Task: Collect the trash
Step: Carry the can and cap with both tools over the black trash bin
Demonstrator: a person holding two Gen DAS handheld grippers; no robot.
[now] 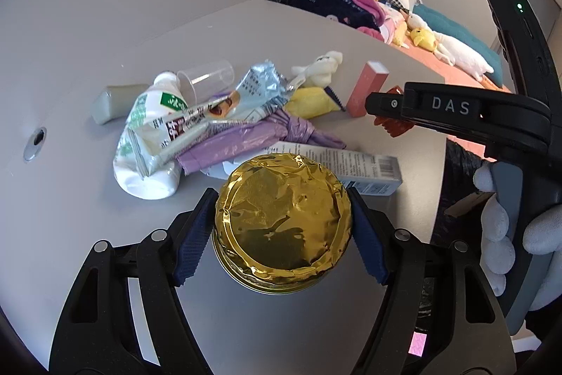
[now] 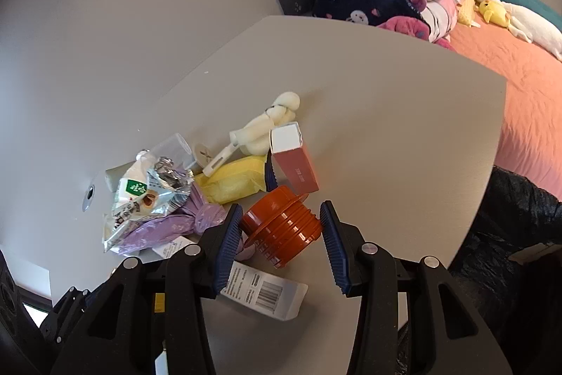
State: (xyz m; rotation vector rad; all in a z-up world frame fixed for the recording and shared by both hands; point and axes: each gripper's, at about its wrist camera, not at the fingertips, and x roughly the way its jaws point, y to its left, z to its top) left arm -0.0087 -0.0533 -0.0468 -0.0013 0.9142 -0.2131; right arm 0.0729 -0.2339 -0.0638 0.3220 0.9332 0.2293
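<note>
Now the left hand-held gripper (image 1: 282,227) clamps the gold foil-lidded jar (image 1: 281,220), the right hand-held gripper (image 2: 281,231) pinches the orange ribbed cap (image 2: 281,224), both above the bench (image 2: 386,136); the cap's tapered ribs could slip free.

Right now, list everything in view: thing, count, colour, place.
foil-topped can: 1, gold, in left gripper
ribbed cap: 1, orange, in right gripper
pink box: 1, upright on table
plush toy: 1, cream, behind box
yellow packet: 1, beside box
purple bag: 1, mid-pile
clear cup: 1, on its side
barcode carton: 1, white, table front
table: 1, grey
left gripper: 1, black
right gripper: 1, black
gloved hand: 1, white
</note>
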